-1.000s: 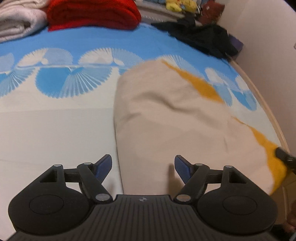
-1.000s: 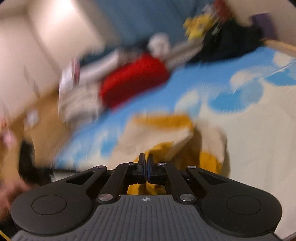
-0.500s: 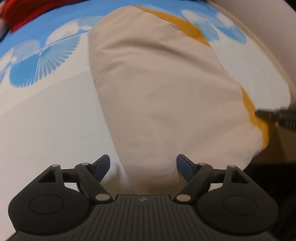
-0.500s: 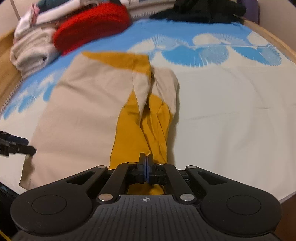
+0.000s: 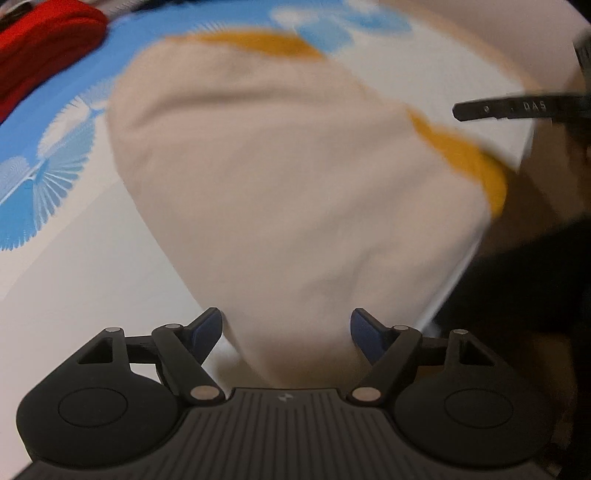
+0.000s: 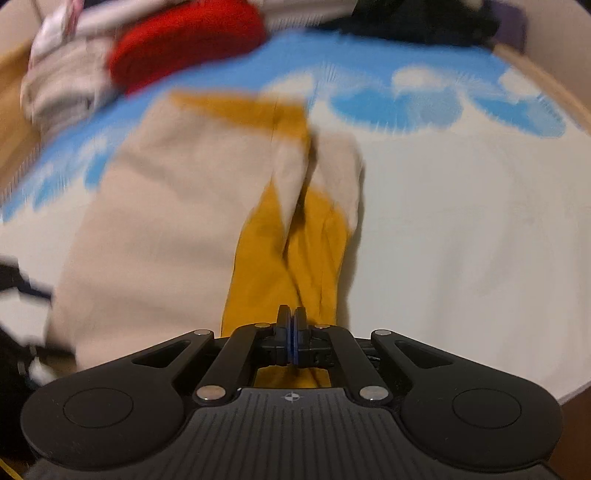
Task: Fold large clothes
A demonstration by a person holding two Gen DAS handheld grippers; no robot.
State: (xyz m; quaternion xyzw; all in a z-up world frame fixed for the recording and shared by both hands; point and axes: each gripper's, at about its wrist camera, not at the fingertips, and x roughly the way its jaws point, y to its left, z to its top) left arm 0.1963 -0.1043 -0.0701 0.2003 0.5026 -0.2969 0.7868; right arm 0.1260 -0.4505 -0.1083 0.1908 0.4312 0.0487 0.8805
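Observation:
A large beige garment point(image 5: 277, 166) with mustard-yellow parts point(image 6: 288, 258) lies flat on the bed. In the left wrist view my left gripper point(image 5: 286, 325) stands over its near end. Its jaws are wide and closing slightly, the beige cloth lies between them, and the pads do not press on it. My right gripper point(image 6: 291, 317) is shut, and the creases of the mustard cloth run in under its tips. From the left wrist view the right gripper's fingers point(image 5: 498, 107) reach in from the right, by the yellow edge. The left gripper point(image 6: 22, 284) shows as a dark blur at the garment's left side.
The sheet point(image 6: 461, 221) is white with blue fan prints. At the far end lie a red folded item point(image 6: 184, 44), a pale pile point(image 6: 62, 85) and black clothes point(image 6: 424, 18). A wooden bed edge point(image 6: 546, 85) runs along the right. A person's dark clothing point(image 5: 535, 295) is close by.
My left gripper has dropped closer to the garment's near end and rolled, so the view has tilted. The right gripper has sunk toward the mustard cloth and stays shut.

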